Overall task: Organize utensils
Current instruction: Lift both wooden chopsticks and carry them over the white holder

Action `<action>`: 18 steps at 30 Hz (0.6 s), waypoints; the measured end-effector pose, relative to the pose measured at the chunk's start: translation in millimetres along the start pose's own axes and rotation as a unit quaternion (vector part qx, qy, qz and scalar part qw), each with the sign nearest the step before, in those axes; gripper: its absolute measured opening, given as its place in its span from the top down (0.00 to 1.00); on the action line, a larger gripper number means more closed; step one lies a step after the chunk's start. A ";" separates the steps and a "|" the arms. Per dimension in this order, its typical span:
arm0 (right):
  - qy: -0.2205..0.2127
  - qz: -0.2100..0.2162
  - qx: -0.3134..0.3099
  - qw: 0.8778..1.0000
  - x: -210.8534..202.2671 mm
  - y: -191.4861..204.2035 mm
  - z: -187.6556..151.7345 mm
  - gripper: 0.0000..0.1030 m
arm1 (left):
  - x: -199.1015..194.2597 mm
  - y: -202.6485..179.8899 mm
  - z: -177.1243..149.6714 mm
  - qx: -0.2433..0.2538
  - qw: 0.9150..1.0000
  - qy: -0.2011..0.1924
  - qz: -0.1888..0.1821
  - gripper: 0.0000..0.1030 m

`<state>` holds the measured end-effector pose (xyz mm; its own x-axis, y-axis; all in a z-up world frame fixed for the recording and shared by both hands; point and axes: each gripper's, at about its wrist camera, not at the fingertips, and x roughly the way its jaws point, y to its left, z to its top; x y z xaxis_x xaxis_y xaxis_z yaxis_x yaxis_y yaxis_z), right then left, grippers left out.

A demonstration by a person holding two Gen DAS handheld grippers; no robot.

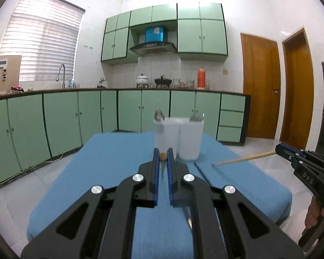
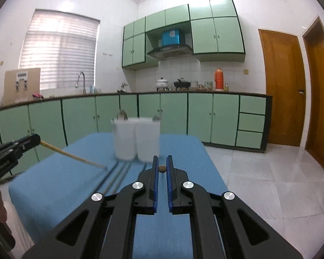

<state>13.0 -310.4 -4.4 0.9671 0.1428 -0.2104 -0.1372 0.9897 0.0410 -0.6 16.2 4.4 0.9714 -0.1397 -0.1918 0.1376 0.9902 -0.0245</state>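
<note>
Both grippers gripping chopsticks over the desk [image 1: 108, 161].
Left gripper [image 1: 163, 151] fingers nearly closed, pinching left chopstick [image 2: 73, 156]; right gripper [image 2: 162, 158] fingers likewise on right chopstick [image 1: 242, 158].

cups [image 2: 137, 139]: motion-blurred | utensils inside [image 1: 159, 116]: mostly hidden, type unclear

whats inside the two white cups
A spoon bowl sticks up out of the left cup; metal utensil tips, too blurred to name, rise from the right cup. The frosted walls hide everything lower down.
</note>
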 end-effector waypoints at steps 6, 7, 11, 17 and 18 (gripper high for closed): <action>0.004 0.023 0.013 1.000 11.7 -8.8 44.3 0.93 | 12.0 -2.1 38.2 0.002 1.000 -0.012 -0.015 0.94; 0.006 0.026 0.013 1.000 14.4 -8.7 51.0 0.93 | 14.6 -2.4 44.3 0.001 1.000 -0.012 -0.018 0.94; 0.017 0.043 0.013 0.999 23.4 -8.2 73.1 0.93 | 22.8 -2.4 63.7 -0.001 0.999 -0.011 -0.031 0.94; 0.038 0.059 0.009 0.998 41.4 -5.9 97.9 0.93 | 35.3 -1.7 86.4 -0.002 0.999 -0.004 -0.041 0.94; 0.040 0.063 0.009 0.997 43.2 -5.3 100.9 0.93 | 36.4 -0.8 88.7 -0.004 0.999 -0.003 -0.044 0.94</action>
<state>77.1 -310.6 84.9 0.9223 0.2675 -0.2791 -0.2521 0.9635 0.0902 51.8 10.1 84.4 0.9568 -0.2254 -0.1836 0.2203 0.9742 -0.0481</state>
